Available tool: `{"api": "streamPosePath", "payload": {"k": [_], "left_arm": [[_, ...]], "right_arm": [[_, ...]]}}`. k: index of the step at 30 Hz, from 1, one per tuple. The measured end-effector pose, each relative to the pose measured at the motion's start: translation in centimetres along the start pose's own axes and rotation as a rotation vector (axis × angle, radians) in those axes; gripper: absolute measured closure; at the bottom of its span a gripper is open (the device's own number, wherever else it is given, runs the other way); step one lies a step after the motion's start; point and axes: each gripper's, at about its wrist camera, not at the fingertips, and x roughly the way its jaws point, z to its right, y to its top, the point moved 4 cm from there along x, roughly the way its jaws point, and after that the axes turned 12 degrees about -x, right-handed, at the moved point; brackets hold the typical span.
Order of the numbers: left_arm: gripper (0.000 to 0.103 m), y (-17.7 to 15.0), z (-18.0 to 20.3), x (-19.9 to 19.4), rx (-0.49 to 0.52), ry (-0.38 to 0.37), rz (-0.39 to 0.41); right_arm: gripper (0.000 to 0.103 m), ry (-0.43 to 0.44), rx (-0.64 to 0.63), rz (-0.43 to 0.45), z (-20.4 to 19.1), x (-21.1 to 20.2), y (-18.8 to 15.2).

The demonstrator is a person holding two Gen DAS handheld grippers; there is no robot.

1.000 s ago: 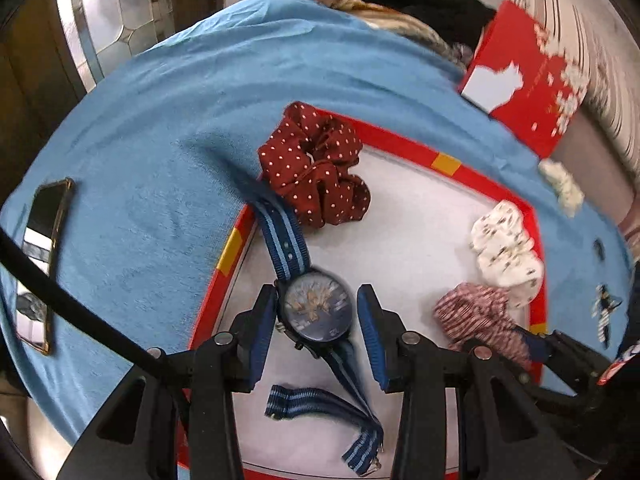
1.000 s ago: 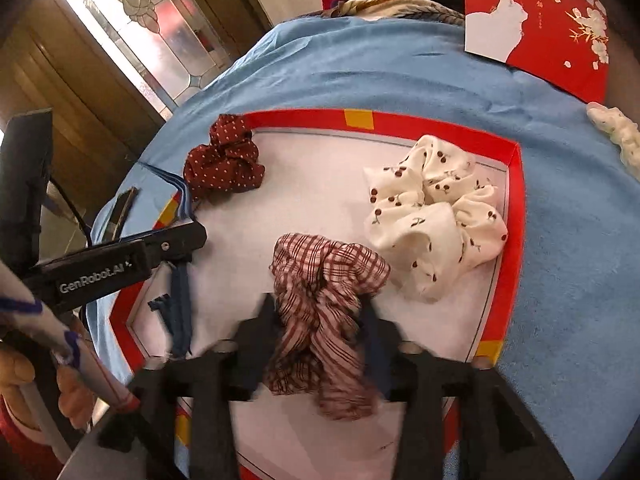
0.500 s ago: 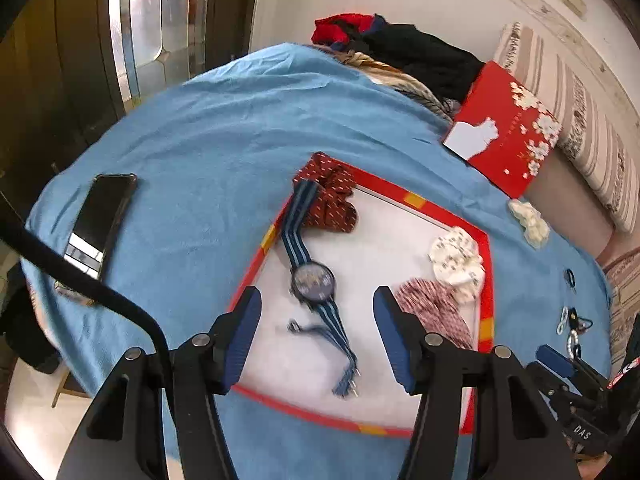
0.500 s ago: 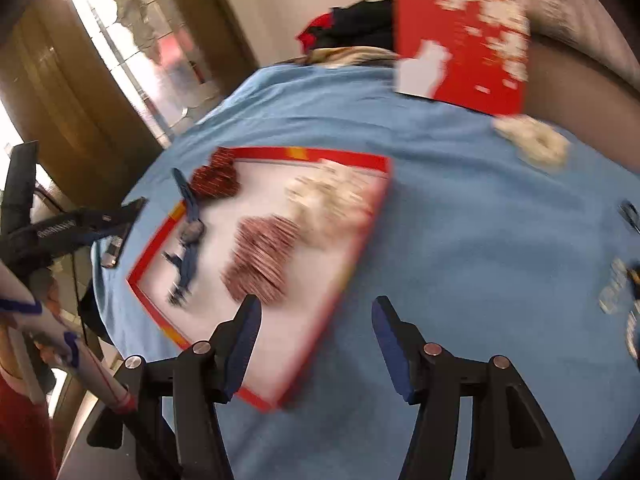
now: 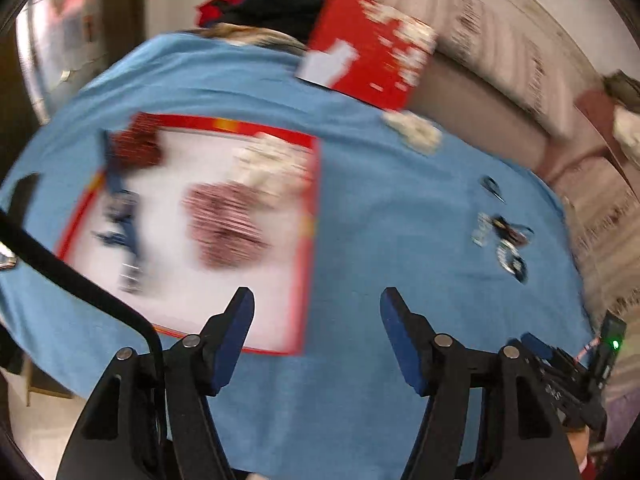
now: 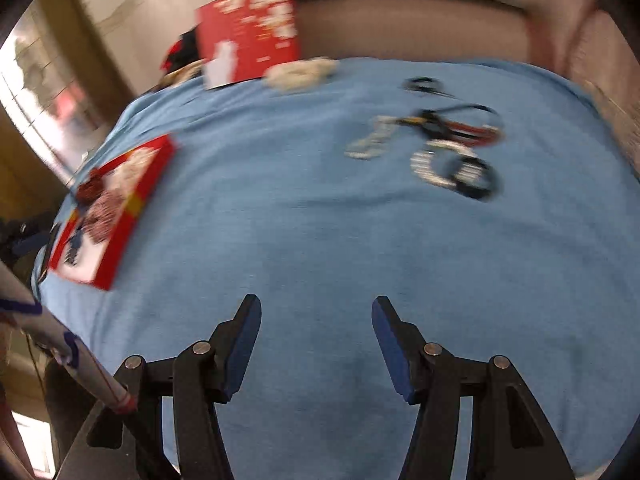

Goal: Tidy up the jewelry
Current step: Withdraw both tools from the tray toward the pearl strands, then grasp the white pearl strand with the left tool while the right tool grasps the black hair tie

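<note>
- The blue cloth (image 6: 304, 240) covers the whole table; a broad bare stretch of it lies in front of both grippers, and its far edge meets a beige sofa back (image 6: 408, 28).
- The red-bordered tray (image 5: 312, 216) sits on the left part of the cloth, its right border just left of the left gripper's line of sight; in the right wrist view the tray (image 6: 132, 208) is far off to the left.
- The red box (image 5: 372, 48) with white blossoms stands at the far edge; its print is too blurred to read.
- The left gripper (image 5: 316, 300) hangs above the cloth near the tray's near right corner, jaws spread wide, holding and touching nothing.
- The right gripper (image 6: 316, 308) hangs over bare cloth, jaws also wide apart and empty.
- On the tray lie a checked scrunchie (image 5: 224, 228) in the middle, a white scrunchie (image 5: 272, 164) beyond it, a dark red scrunchie (image 5: 136, 144) at the far left corner, and the blue-strapped watch (image 5: 124, 216) along the left side.
- A white fluffy item (image 6: 300, 72) lies near the red box.
- A tangle of jewelry (image 6: 444, 144), with beaded bracelets and dark cords, lies on the cloth far right, well apart from the tray.
- The right gripper's body (image 5: 568, 380) shows at the lower right of the left wrist view; its lettering is unreadable.
</note>
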Motion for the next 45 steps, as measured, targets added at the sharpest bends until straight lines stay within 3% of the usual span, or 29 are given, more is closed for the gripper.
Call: {"api": "streamPosePath", "payload": {"k": [4,10,18,20,26,29,32,34,35,36,39,45], "left_arm": [[0.038,-3.4,4.1,2.8,0.033,-0.029,-0.075],[0.038,-6.5,7.1,6.0,0.117,0.011,-0.139],[0.041,-3.9,11.6,10.3,0.190,-0.013,-0.156],[0.048,-3.1,13.7,11.8,0.226,-0.041,-0.157],[0.050,-1.1,20.3,18.2,0.294,-0.086,-0.184],[0.064,-1.0,22.6,21.7,0.322,-0.072,-0.218],[0.065,-0.7,24.9,23.8,0.381,-0.034,-0.178],[0.069,-0.6,26.1,24.1,0.410,-0.013,-0.157],[0.089,-0.6,26.4,24.2,0.424,0.005,-0.146],[0.098,-0.8,26.7,24.4,0.449,0.023,-0.152],[0.098,-1.2,26.3,23.6,0.456,0.011,-0.166],[0.098,-2.9,21.8,17.8,0.437,-0.035,-0.181]], "right_arm": [[0.041,-0.051,0.058,0.010,4.4,-0.9,-0.5],[0.041,-0.112,0.094,0.046,8.8,-0.5,0.9],[0.043,-0.127,0.176,0.068,13.5,2.7,3.8],[0.048,-0.122,0.190,0.065,14.4,3.8,4.5],[0.059,-0.119,0.159,0.031,15.5,6.3,5.2],[0.063,-0.129,0.135,0.033,15.7,7.0,5.5],[0.074,-0.126,0.129,0.041,15.8,7.4,5.9],[0.086,-0.129,0.126,0.042,15.9,7.9,6.2],[0.093,-0.133,0.123,0.042,15.9,8.1,6.3],[0.093,-0.127,0.124,0.043,15.8,8.2,6.3],[0.095,-0.076,0.149,0.048,15.3,7.8,6.1],[0.096,0.006,0.136,0.052,12.5,4.5,3.7]]}}
